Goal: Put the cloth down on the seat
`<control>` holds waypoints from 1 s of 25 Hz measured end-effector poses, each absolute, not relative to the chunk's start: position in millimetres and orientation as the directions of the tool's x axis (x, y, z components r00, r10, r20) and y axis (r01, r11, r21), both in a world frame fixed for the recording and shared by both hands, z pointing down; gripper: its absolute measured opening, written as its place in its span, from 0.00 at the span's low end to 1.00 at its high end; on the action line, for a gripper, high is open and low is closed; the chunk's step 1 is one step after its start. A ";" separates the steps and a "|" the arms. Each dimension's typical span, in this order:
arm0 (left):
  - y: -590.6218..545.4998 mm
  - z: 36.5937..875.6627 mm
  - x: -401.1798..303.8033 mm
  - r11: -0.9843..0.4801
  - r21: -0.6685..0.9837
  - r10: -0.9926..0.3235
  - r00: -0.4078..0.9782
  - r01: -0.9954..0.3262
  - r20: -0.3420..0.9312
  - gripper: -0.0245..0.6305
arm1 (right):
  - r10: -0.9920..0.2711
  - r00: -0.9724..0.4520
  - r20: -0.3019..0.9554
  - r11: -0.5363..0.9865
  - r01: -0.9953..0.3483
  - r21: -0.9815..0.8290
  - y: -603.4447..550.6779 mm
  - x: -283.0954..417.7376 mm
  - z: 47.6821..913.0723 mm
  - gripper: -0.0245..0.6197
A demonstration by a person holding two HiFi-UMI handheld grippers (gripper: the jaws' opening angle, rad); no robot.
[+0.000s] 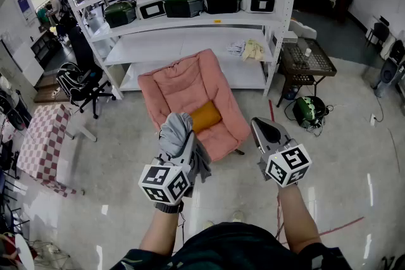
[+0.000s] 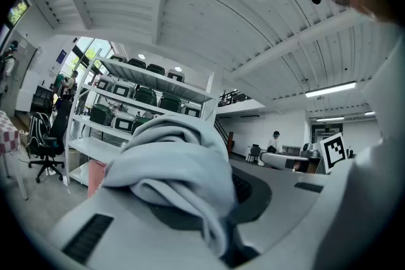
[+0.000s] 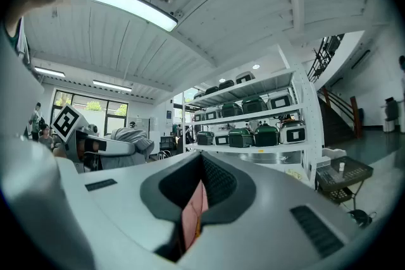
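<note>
The white shelving rack (image 1: 190,41) stands behind the pink seat (image 1: 183,82), which sits on the floor (image 1: 342,186) with an orange cushion (image 1: 205,116) lying toward its front edge. The grey cloth (image 1: 175,133) is not down yet: it is bunched in the left claw (image 1: 183,143), whose jaws clamp it, and it hangs in the air at the seat's front edge. The right claw (image 1: 262,129) is beside it, jaws almost together and holding nothing. By my reading, carrying is done; lowering and releasing remain.
</note>
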State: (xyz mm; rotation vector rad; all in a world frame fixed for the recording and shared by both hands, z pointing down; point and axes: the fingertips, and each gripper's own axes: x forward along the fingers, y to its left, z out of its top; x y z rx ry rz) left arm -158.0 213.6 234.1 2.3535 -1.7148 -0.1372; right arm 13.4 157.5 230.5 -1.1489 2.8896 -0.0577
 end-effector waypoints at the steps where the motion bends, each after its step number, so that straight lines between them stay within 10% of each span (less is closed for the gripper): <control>1: 213.7 233.6 -157.2 -0.291 0.234 -0.948 0.312 -0.928 0.057 0.11 | -0.687 -0.727 -0.017 0.727 -0.685 -0.047 157.6 14.0 230.3 0.05; 25: 186.4 237.0 -117.0 -0.272 0.220 -0.954 0.292 -0.937 0.061 0.11 | -0.675 -0.737 -0.034 0.738 -0.673 -0.055 136.1 59.8 230.6 0.05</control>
